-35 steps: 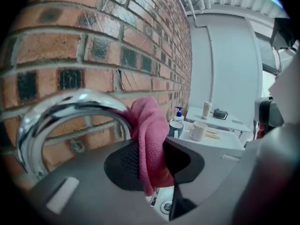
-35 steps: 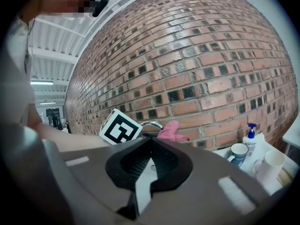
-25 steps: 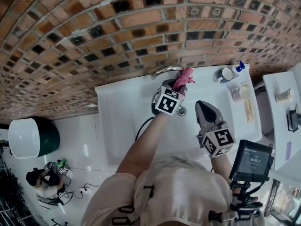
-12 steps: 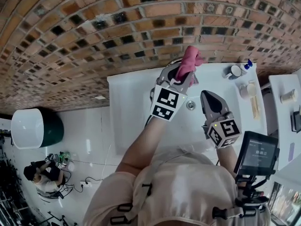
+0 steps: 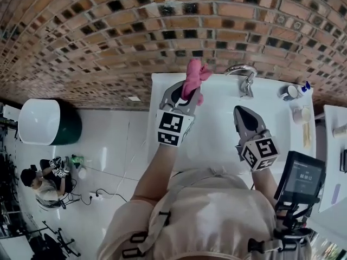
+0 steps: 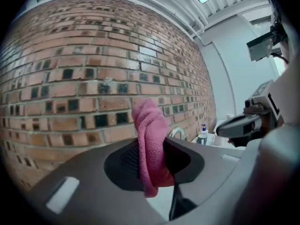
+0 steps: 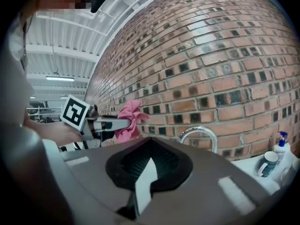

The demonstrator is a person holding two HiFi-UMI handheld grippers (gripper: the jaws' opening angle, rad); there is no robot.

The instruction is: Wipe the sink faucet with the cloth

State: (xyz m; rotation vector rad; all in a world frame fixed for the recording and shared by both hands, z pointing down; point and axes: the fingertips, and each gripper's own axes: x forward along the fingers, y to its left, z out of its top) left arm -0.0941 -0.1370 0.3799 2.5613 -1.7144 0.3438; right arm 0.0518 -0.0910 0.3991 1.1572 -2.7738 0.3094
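A pink cloth [image 5: 193,76] sticks up from my left gripper [image 5: 186,89], which is shut on it and held up in front of the brick wall, left of the chrome faucet [image 5: 242,72] and apart from it. In the left gripper view the cloth [image 6: 150,146] fills the gap between the jaws, with the faucet [image 6: 177,132] small behind it. My right gripper [image 5: 243,111] hovers over the white sink [image 5: 217,126] below the faucet, jaws together and holding nothing. The right gripper view shows the faucet [image 7: 200,133] ahead and the cloth [image 7: 128,121] at the left.
A mug [image 5: 290,92] and a blue-capped soap bottle [image 5: 304,85] stand on the sink's right end, with a cup [image 5: 297,114] nearer. A brick wall [image 5: 135,31] rises behind the sink. A white and green bin [image 5: 46,122] stands on the floor at left.
My left gripper has lifted the cloth up and to the left, off the faucet, which now stands uncovered. The right gripper has shifted a little over the basin.
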